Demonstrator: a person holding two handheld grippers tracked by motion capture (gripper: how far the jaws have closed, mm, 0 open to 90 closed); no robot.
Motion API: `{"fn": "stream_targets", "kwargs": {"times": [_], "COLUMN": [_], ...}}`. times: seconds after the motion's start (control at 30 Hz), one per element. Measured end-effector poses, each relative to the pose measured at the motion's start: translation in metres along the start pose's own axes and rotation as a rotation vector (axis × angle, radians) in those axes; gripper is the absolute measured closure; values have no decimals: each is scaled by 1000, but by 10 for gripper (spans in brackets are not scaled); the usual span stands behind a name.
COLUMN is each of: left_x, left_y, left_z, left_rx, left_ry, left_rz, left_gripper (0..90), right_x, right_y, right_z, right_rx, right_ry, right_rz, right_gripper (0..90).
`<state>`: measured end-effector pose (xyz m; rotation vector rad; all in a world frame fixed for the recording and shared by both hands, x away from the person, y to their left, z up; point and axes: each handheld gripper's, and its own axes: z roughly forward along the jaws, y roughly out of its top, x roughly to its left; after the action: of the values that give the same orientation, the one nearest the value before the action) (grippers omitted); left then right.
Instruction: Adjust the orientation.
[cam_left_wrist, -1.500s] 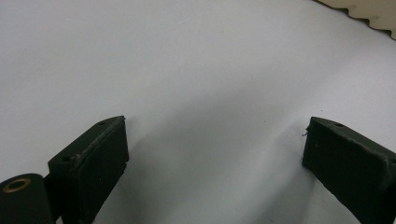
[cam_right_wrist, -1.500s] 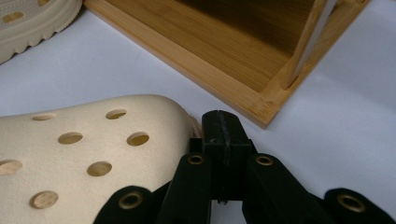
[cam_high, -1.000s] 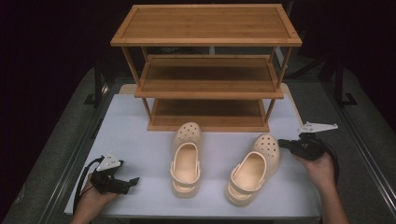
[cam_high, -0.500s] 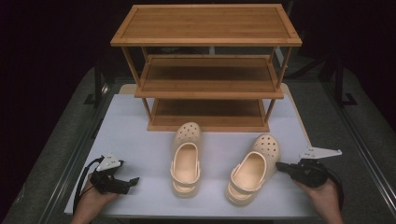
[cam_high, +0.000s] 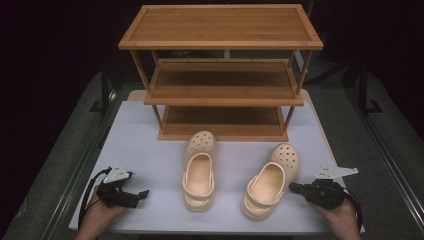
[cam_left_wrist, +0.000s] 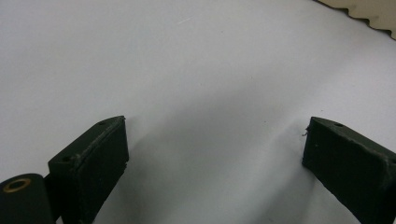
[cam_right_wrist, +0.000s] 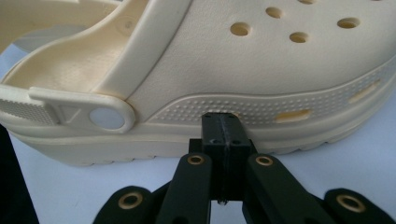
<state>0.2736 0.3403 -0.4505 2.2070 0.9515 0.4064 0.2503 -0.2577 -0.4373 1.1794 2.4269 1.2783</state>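
Free room and obstacles on the white mat (cam_high: 150, 150). My right gripper (cam_high: 295, 188), jaws closed, has its tips against the side of the right clog (cam_high: 272, 180); that clog blocks its path leftward. My left gripper (cam_high: 142, 192), jaws apart, faces bare mat up to the left clog (cam_high: 199, 172). A narrow strip of mat separates the two clogs. The wooden rack (cam_high: 222, 75) walls off the far edge just behind both toes.

Each black tool (cam_high: 296, 188) has brass-ringed rivets, a grey three-cornered plate, a trailing cable.
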Motion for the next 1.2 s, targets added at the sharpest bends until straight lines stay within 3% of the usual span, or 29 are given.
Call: {"fn": "stream_targets", "kwargs": {"times": [0.57,1.2], "left_x": [0,0], "left_y": [0,0], "left_z": [0,0], "left_rx": [0,0], "left_ry": [0,0], "left_rz": [0,0], "left_gripper": [60,60], "right_x": [-4,7], "right_y": [18,49], "right_z": [22,60], "right_rx": [18,46], "right_ry": [54,104], "right_rz": [-49,-119], "right_gripper": [898,898]}}
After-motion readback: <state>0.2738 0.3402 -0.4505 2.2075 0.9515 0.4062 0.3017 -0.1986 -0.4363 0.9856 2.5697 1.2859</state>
